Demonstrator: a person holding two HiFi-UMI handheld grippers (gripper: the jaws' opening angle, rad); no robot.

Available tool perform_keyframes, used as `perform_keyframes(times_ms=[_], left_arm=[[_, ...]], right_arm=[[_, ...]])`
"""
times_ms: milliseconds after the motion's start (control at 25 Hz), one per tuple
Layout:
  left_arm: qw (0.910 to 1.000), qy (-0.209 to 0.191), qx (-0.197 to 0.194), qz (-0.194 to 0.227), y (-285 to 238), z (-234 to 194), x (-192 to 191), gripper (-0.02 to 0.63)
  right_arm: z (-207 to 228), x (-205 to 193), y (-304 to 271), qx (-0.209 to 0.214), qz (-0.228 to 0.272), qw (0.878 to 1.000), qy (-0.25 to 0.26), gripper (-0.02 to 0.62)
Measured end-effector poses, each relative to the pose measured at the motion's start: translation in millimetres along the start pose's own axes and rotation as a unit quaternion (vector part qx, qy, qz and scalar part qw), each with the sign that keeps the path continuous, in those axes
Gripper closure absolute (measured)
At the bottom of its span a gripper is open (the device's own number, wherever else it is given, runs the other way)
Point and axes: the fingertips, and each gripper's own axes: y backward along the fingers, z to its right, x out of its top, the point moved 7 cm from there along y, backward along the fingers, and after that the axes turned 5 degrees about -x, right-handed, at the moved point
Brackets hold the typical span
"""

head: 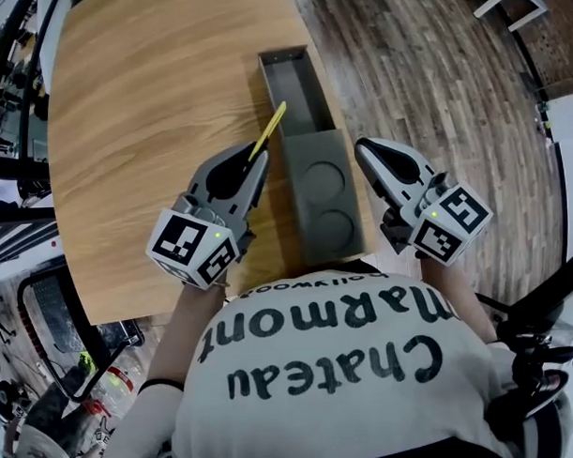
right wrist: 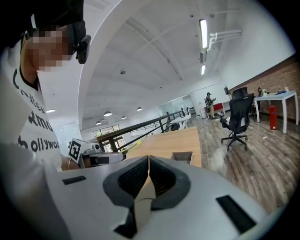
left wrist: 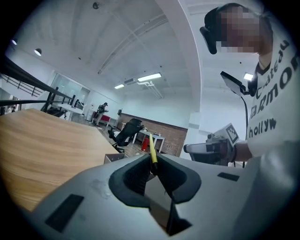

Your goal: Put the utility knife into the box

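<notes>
Fingers (left wrist: pixel 135 174) of the left gripper (head: pixel 256 161) are pinched narrow on the utility knife (head: pixel 267 130), a slim yellow strip gripped by its lower end. The rest of it slants up and away from the person. In the head view its free end crosses the left wall of the box (head: pixel 299 90); how high it hangs over the box cannot be told. The left gripper view shows the same hold: the dark pads meet around the yellow strip (left wrist: pixel 152 151), which sticks out past the tips (left wrist: pixel 153 162).

The box is long and grey and lies on the wooden tabletop (head: pixel 141 106), running away from the person. Its far half is an open trough, and its near half has two round hollows.

The right gripper (head: pixel 365 149) hangs just beside the right side of the box, near the hollows. Its fingers are pressed together with nothing between them, as the right gripper view shows (right wrist: pixel 148 162). Plank floor (head: pixel 432 87) lies to the right of the tabletop.
</notes>
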Motion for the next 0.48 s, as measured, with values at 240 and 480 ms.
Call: perform_keyframes(times_ms=[240, 480], left_arm=[[0.9985, -0.012, 0.028, -0.045, -22, -2, -13, 0.563], [0.9941, -0.039, 0.054, -0.086, -46, 6, -25, 0.563]], right_arm=[[28, 3, 12, 0.008, -0.008, 1.0, -0.002, 0.586], [60, -8, 36, 0.019, -0.006, 1.0, -0.013, 0.584]])
